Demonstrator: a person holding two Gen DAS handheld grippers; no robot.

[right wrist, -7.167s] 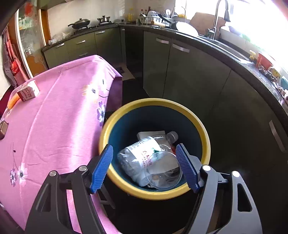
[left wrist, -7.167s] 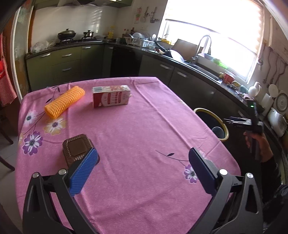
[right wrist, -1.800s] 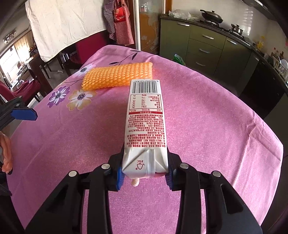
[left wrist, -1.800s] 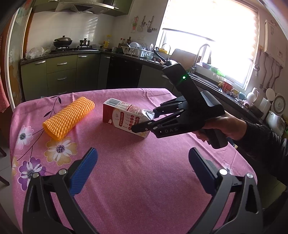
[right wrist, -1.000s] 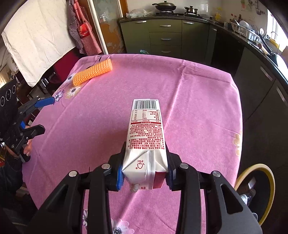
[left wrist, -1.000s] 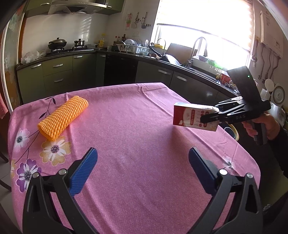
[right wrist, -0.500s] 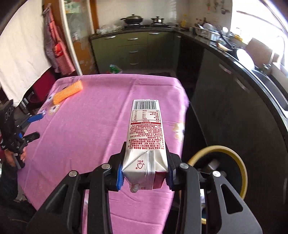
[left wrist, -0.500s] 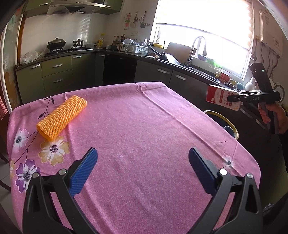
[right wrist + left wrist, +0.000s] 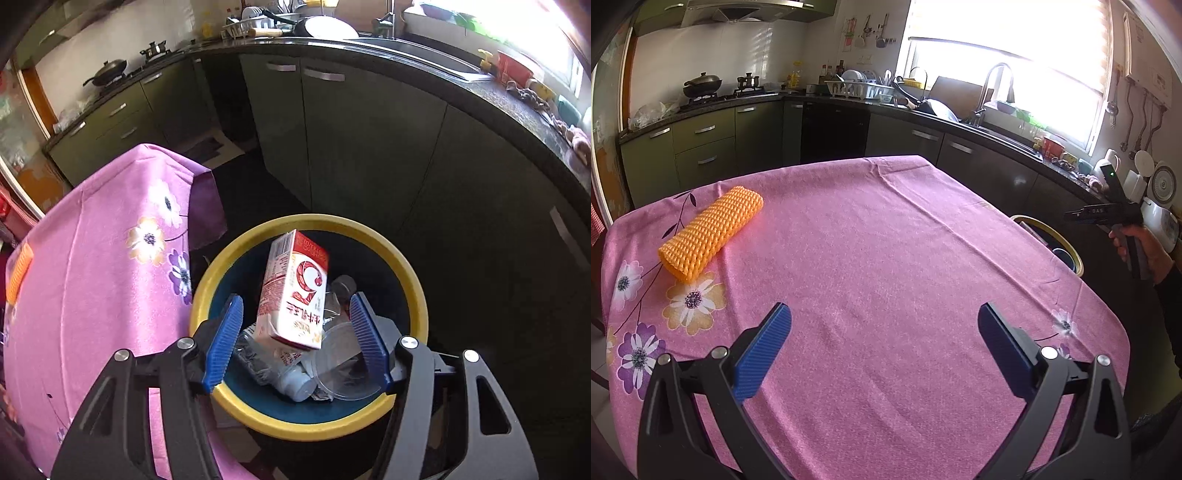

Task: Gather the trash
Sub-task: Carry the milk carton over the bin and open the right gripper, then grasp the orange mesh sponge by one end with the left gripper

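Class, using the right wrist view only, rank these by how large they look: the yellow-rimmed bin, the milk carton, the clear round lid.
1. Yellow-rimmed bin
2. Milk carton, though it is nearer the camera than the bin's contents
3. Clear round lid, partly hidden

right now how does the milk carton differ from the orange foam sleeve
The milk carton is a printed red and white box; the orange foam sleeve is a netted, flattened tube. The carton sits tilted over the yellow-rimmed bin, free of the opening right gripper; the sleeve lies flat on the pink tablecloth. Both are elongated.
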